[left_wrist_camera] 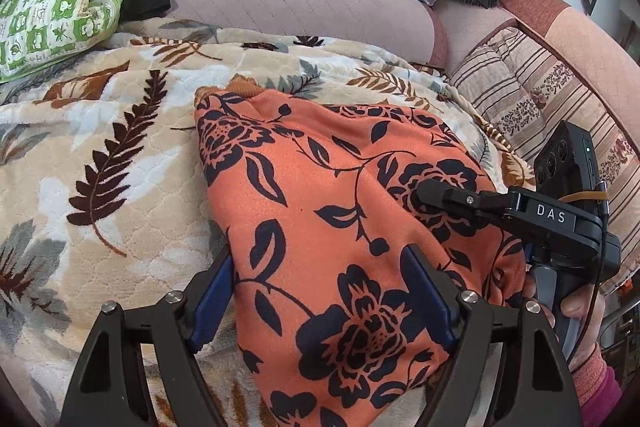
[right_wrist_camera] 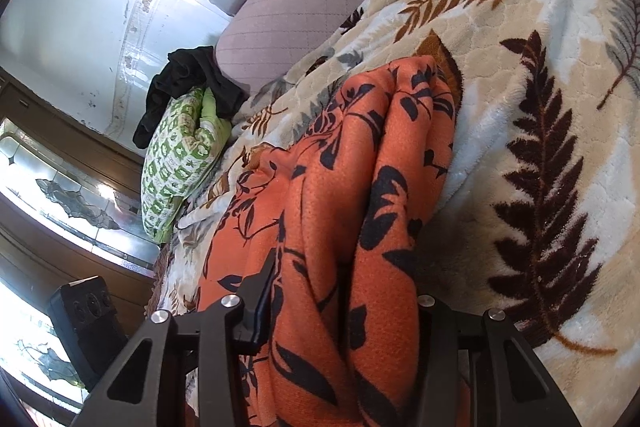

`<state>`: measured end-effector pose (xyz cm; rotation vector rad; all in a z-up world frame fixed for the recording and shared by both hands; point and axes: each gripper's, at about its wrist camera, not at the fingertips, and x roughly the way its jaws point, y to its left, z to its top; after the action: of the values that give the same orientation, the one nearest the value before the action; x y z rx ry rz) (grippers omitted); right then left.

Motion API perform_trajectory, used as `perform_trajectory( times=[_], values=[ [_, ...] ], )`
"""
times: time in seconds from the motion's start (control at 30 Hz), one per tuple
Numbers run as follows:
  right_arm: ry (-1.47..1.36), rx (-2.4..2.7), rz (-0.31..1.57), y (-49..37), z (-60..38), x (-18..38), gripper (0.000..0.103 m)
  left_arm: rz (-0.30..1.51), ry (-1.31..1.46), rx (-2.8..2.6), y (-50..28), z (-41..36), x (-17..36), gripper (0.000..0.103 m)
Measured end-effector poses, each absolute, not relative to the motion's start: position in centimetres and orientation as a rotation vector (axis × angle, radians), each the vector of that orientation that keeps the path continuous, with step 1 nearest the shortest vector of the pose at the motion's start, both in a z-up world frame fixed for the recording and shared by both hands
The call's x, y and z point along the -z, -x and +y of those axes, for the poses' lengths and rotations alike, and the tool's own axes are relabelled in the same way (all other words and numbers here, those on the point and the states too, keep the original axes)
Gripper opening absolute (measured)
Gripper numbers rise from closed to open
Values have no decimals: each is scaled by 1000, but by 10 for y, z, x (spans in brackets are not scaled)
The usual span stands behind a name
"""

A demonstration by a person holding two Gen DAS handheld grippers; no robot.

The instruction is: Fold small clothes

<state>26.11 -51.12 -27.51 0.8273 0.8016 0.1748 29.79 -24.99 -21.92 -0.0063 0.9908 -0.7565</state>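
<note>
Right gripper (right_wrist_camera: 340,307) clamps bunched orange floral garment (right_wrist_camera: 340,187), far finger hidden; left gripper (left_wrist_camera: 320,291) open astride it; right unit reads "DAS".

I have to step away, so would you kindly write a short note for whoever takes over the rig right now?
Left gripper: jaws open, straddling the near left edge of the orange floral garment, not clamped on it.
Right gripper: jaws closed on a bunched section of the garment at its right side.
The garment lies on the leaf-print blanket on the sofa and looks partly folded, narrower at the far end.
Left to do: finish the fold and flatten it. A green patterned cushion sits at the far left.
</note>
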Motion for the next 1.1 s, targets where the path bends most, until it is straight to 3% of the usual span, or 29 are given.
perform_trajectory(
  times=[0.2,0.23,0.27,0.43,0.5,0.57,0.73,0.9,1.0,1.03,1.1],
  values=[
    [-782,-194,783,-259,-497,259,45,944,15,760,-294,-242,201,79],
    [-776,-196,778,-259,-494,257,45,933,23,791,-293,-241,197,56],
    [-775,-202,772,-258,-492,254,45,938,28,825,-291,-241,192,44],
    [-741,-145,812,-260,-481,249,43,951,-104,683,-294,-235,200,48],
    [-776,-101,849,-263,-487,262,43,1019,-21,644,-309,-217,212,54],
    [-839,-79,869,-263,-500,278,43,1048,58,602,-322,-196,221,68],
    [-896,-83,887,-265,-511,292,43,1144,252,693,-340,-183,239,79],
    [-894,-92,894,-267,-514,296,43,1264,297,776,-337,-214,267,79],
    [-902,-105,895,-268,-515,299,43,1240,299,807,-329,-227,272,79],
    [-904,-108,896,-268,-516,299,43,1228,291,800,-327,-229,271,77],
    [-900,-114,894,-268,-516,298,43,1198,267,791,-324,-232,266,59]
  ],
)
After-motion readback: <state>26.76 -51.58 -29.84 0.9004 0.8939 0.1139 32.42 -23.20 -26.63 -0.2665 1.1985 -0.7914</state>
